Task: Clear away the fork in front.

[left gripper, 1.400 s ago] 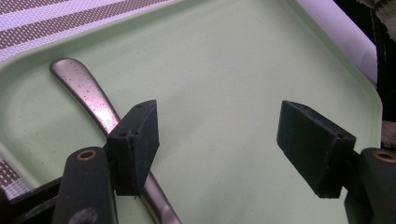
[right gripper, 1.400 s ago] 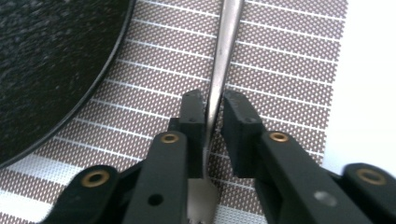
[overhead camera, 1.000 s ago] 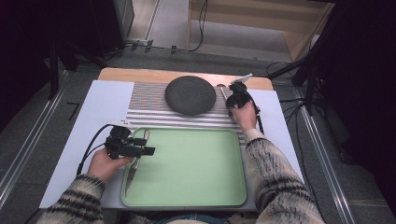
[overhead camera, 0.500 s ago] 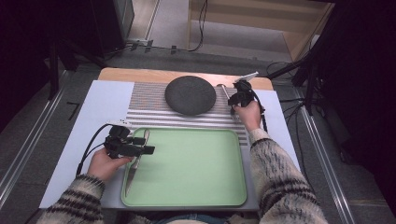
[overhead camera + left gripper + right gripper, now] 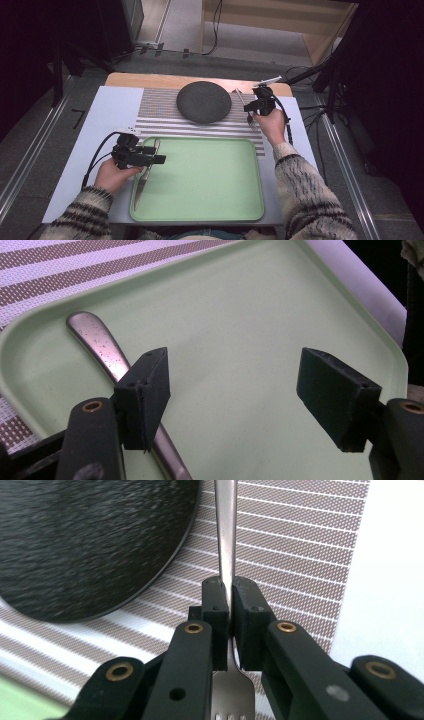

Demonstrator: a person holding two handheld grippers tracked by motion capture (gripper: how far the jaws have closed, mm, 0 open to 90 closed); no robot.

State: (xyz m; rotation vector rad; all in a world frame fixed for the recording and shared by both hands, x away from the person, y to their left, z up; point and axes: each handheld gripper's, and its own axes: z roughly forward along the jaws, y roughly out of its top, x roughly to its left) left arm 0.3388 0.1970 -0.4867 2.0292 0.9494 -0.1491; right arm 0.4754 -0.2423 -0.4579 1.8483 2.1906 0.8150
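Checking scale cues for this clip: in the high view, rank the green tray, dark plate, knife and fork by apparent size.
1. green tray
2. dark plate
3. knife
4. fork, partly hidden by the right tongs, so knife versus fork is unsure.

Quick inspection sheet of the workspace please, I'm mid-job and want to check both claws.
Surface: table with a striped placemat.
Job's things: fork clamped at its neck, beside the dark plate; knife lying in the green tray.
Clutter: nothing seen.
Grippers: right claw shut on the fork; left claw open above the tray.
Cables: one trails from each claw.
Surroundings: dark floor, more cables.
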